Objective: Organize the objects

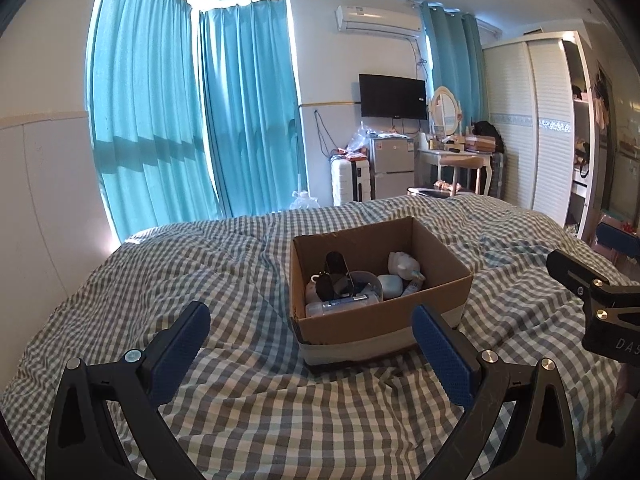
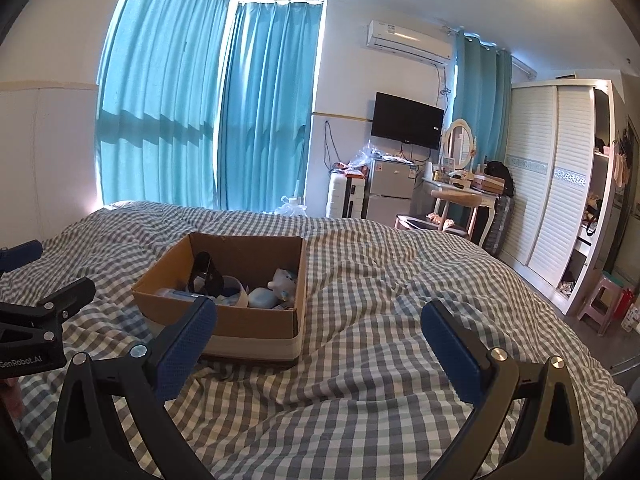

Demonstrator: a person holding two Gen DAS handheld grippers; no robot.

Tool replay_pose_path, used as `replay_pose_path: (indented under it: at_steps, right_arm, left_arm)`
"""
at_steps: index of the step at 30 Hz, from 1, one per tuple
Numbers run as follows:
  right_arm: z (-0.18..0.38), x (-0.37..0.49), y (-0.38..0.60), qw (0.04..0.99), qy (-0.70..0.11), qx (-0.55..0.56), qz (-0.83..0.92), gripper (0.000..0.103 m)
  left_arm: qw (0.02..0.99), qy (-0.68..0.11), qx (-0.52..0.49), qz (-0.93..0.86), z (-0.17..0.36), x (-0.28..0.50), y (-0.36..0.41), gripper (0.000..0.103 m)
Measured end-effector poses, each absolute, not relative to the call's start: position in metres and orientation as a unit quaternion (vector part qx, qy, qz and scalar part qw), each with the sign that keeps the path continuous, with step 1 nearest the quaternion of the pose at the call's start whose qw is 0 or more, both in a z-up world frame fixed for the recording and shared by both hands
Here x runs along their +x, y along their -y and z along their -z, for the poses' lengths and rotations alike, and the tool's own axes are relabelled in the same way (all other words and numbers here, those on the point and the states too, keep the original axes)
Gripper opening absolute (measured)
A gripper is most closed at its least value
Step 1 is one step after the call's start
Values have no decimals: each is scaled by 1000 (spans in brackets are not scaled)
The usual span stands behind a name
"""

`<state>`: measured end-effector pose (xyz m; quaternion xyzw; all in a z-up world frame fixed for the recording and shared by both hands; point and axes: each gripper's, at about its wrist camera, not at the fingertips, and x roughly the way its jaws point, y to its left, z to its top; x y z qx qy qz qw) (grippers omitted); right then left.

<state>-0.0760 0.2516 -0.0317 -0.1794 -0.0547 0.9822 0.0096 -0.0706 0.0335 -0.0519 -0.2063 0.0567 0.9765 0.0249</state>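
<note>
Cardboard box [image 1: 380, 312] looks light but flexible — we'd grip its rim; left gripper [image 1: 310, 332] and right gripper [image 2: 318, 330] both gape, holding nothing.

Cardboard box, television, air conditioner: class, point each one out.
cardboard box [image 1: 362, 326], left wrist view, front wall.
television [image 2: 407, 120], right wrist view, screen centre.
air conditioner [image 1: 378, 19], left wrist view, front panel.
</note>
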Motion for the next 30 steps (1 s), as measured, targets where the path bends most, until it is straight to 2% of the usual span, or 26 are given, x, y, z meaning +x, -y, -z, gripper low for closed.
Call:
replay_pose_path:
  at_steps: [30]
  right_arm:
    - [39,-79,-247,5,59,-185,-981,103]
  left_arm:
    - [30,-57,-216,-974,57,-71,-36,103]
